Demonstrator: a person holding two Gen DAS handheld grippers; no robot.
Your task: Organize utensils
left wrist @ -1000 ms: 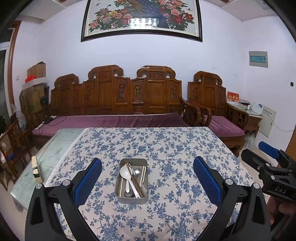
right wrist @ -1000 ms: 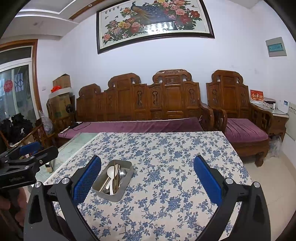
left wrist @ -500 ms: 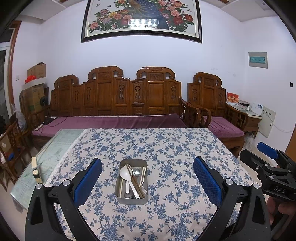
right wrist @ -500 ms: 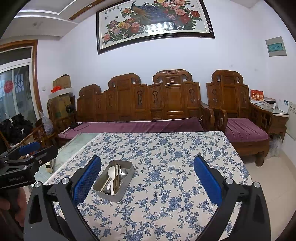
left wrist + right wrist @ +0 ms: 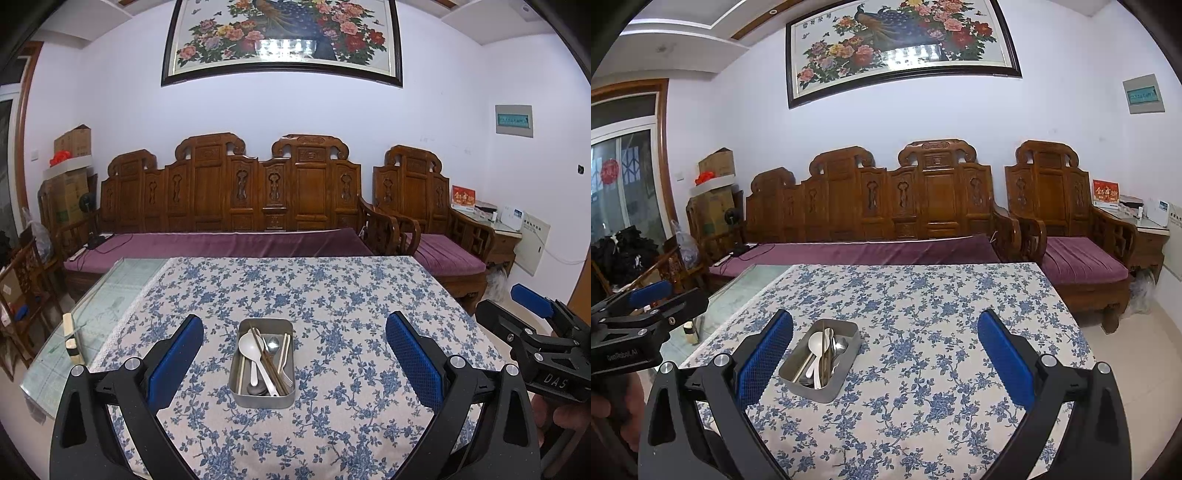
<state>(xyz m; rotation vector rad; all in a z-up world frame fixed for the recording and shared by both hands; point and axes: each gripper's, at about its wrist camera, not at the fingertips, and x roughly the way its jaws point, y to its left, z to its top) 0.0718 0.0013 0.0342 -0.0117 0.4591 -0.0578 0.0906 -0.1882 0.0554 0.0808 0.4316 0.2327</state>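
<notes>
A metal tin [image 5: 263, 395] stands on the blue floral tablecloth [image 5: 332, 295]. It holds a white spoon [image 5: 250, 349], dark chopsticks [image 5: 266, 360], a metal spoon [image 5: 273, 343], a fork and pale chopsticks. My left gripper [image 5: 294, 354] is open and empty, held above the table with the tin straight ahead between its fingers. My right gripper [image 5: 885, 356] is open and empty, with the tin [image 5: 820, 384] ahead to its left. Each gripper shows at the edge of the other's view: the right one [image 5: 532, 321] and the left one [image 5: 646, 306].
Bare glass tabletop [image 5: 110, 295] lies left of the cloth, with a small pale block [image 5: 70, 338] on it. A carved wooden sofa [image 5: 236, 206] with purple cushions stands behind the table, and an armchair [image 5: 436, 229] at the back right.
Both views have shifted only slightly; the tin sits a touch lower and nearer in the left wrist view. Both grippers stay open and empty.
</notes>
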